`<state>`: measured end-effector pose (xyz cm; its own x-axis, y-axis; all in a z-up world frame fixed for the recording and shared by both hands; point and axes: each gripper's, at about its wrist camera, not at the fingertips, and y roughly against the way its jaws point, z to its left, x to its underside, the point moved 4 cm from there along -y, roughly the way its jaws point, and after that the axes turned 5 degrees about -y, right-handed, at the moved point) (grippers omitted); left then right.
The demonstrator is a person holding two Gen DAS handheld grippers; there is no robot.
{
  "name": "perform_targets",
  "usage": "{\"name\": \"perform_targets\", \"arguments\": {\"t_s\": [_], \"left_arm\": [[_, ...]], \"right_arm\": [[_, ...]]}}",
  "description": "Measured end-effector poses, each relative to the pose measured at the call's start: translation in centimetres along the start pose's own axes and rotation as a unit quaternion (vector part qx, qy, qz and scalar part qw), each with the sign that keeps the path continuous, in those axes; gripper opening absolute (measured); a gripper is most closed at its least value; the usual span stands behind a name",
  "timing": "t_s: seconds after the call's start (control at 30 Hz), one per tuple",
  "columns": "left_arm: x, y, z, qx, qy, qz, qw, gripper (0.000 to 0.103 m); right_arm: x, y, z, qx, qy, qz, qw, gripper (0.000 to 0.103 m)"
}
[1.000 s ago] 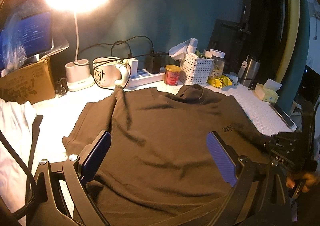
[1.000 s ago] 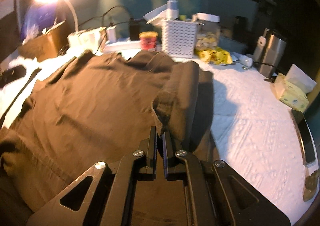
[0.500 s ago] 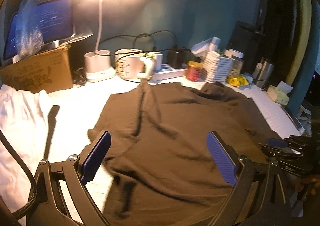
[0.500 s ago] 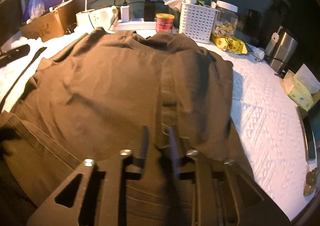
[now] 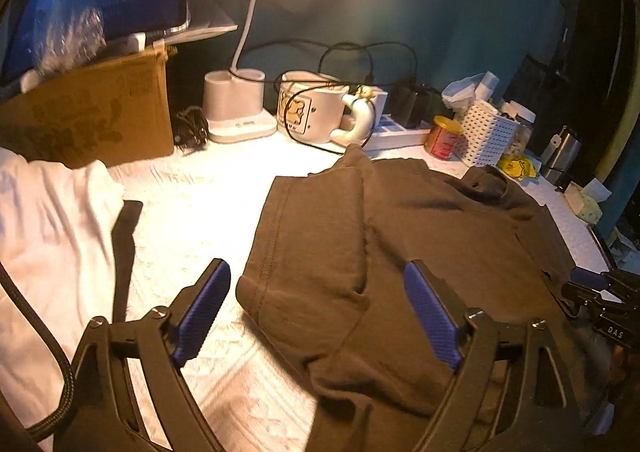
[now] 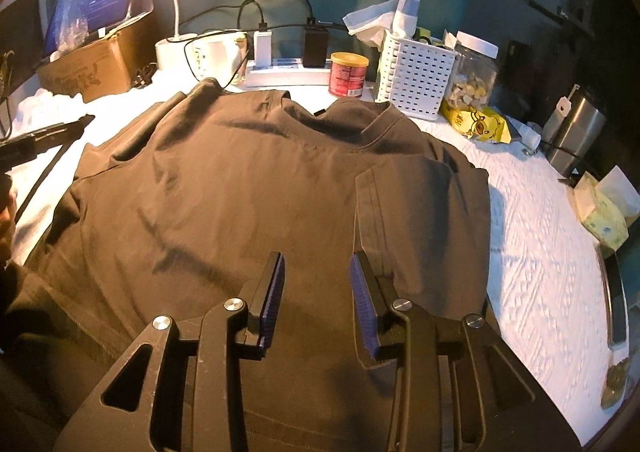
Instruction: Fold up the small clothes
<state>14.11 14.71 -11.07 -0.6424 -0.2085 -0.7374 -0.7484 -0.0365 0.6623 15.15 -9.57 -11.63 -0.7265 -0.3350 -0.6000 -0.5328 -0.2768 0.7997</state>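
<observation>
One sleeve folded in on the dark brown cotton T-shirt (image 6: 248,188); left gripper (image 5: 316,308) closing over the unfolded sleeve, not gripping; right gripper (image 6: 316,292) parted, empty.

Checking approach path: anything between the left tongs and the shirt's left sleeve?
Nothing visible. The left tongs are closing, pads apart, over the sleeve of the brown shirt, only air between. The white cloth lies off to the left, clear of the path.
</observation>
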Motion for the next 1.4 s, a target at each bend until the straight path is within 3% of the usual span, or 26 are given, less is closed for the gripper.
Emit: {"name": "perform_targets", "arguments": {"t_s": [0.17,0.53,0.77,0.83,0.9,0.97,1.07,1.4], "left_arm": [[-0.1,-2.1,0.8,0.014,0.007,0.025,0.9996,0.073],[0.8,-5.1,1.9,0.014,0.023,0.063,0.9977,0.073],[0.8,-5.4,1.7,-0.003,0.007,0.065,0.9978,0.072],[0.7,-5.5,1.7,-0.011,0.001,0.066,0.9978,0.054],[0.7,-5.5,1.9,-0.024,-0.003,0.067,0.9974,0.028],[0.8,-5.4,2.2,-0.023,0.005,0.068,0.9974,0.016],[0.8,-5.1,2.1,-0.016,0.013,0.066,0.9976,0.009],[-0.8,-2.4,-0.2,-0.005,0.007,0.029,0.9996,0.007]], "right_arm": [[-0.5,-0.8,0.0,0.011,-0.001,0.002,1.0,0.036],[-1.3,-2.3,-0.3,0.018,-0.008,0.009,1.0,0.036],[-1.6,-2.8,-0.3,0.011,-0.008,0.009,1.0,0.036],[-1.5,-2.8,-0.3,0.009,-0.008,0.008,1.0,0.036],[-1.6,-2.7,-0.4,0.009,-0.008,0.006,1.0,0.036],[-1.6,-2.6,-0.7,0.012,-0.012,0.004,1.0,0.036],[-1.6,-2.3,-1.3,0.015,-0.019,0.0,1.0,0.036],[-1.1,-1.2,-2.8,0.012,-0.034,-0.013,0.999,0.036]]}}
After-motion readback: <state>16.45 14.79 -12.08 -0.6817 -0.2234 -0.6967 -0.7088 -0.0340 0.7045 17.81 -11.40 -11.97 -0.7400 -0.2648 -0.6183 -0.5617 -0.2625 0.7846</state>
